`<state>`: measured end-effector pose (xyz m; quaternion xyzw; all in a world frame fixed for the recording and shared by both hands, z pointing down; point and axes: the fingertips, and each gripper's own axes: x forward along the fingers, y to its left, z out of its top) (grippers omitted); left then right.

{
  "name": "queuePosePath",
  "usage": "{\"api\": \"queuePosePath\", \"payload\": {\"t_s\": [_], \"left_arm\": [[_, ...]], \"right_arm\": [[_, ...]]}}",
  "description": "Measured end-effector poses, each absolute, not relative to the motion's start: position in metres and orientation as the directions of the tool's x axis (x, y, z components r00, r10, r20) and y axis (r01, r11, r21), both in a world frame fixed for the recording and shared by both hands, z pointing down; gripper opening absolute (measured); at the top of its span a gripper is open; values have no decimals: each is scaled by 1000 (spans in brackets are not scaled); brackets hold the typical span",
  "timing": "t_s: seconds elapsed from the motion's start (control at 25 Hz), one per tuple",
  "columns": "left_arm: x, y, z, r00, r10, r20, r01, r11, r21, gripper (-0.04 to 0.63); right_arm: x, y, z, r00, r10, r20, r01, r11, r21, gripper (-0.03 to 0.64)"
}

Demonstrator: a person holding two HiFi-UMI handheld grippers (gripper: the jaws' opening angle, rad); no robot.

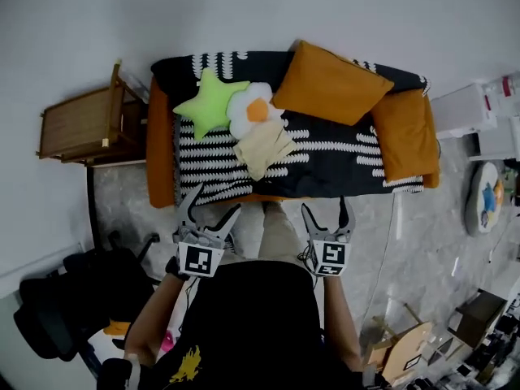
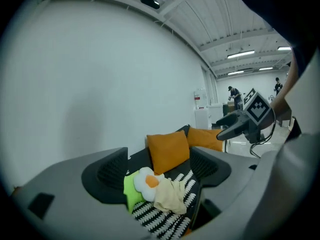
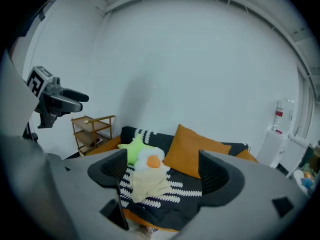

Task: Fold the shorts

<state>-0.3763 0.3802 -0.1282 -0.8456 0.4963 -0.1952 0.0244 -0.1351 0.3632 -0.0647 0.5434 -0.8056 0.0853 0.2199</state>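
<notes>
The pale cream shorts [image 1: 264, 149] lie crumpled on the sofa's black-and-white throw [image 1: 341, 165], just in front of a fried-egg pillow [image 1: 252, 110]. Both grippers hang short of the sofa's front edge, above the floor and apart from the shorts. My left gripper [image 1: 215, 205] is open and empty, and in its own view the shorts [image 2: 170, 196] show far off between the jaws. My right gripper [image 1: 326, 210] is also open and empty, and the shorts [image 3: 147, 181] appear low between its jaws. Each gripper view also catches the other gripper at the side.
A green star pillow [image 1: 210, 102] and orange cushions [image 1: 329, 84] sit on the sofa. A wooden shelf [image 1: 85, 124] stands at its left end, and a white appliance [image 1: 463, 110] at its right. A black chair [image 1: 73, 299] is at my lower left. A cable [image 1: 382, 250] runs across the floor.
</notes>
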Motion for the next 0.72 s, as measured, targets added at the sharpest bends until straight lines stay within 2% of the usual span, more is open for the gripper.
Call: {"api": "queuePosePath", "payload": {"t_s": [0.08,0.2,0.36,0.48,0.6,0.64,0.72], "left_arm": [[-360,334,-120,397,-858,326,-838,-484,-253,390],[-342,278,-96,346,-862,369,-877,-437,-199,390],[-328,210,-31,316,-822,474,-888,-432,-157,390],[-320,168,32,333,-780,530,-877,-463,-129,390],[-295,131,118,399,-699,594,-835,-544,-79,390],[-280,123,148,455,-646,613,-806,-591,-24,390],[-246,117,210,600,-463,652,-688,-715,126,388]], "right_arm": [[-119,306,-35,-332,-808,488,-909,412,64,450],[-107,239,6,-390,-723,570,-883,469,-9,422],[-109,171,66,-462,-615,639,-808,589,-17,385],[-108,139,137,-459,-551,697,-779,626,-18,356],[-96,106,221,-418,-527,740,-778,628,8,322],[-91,99,246,-403,-520,754,-775,632,21,312],[-84,92,292,-372,-494,786,-770,637,35,296]]}}
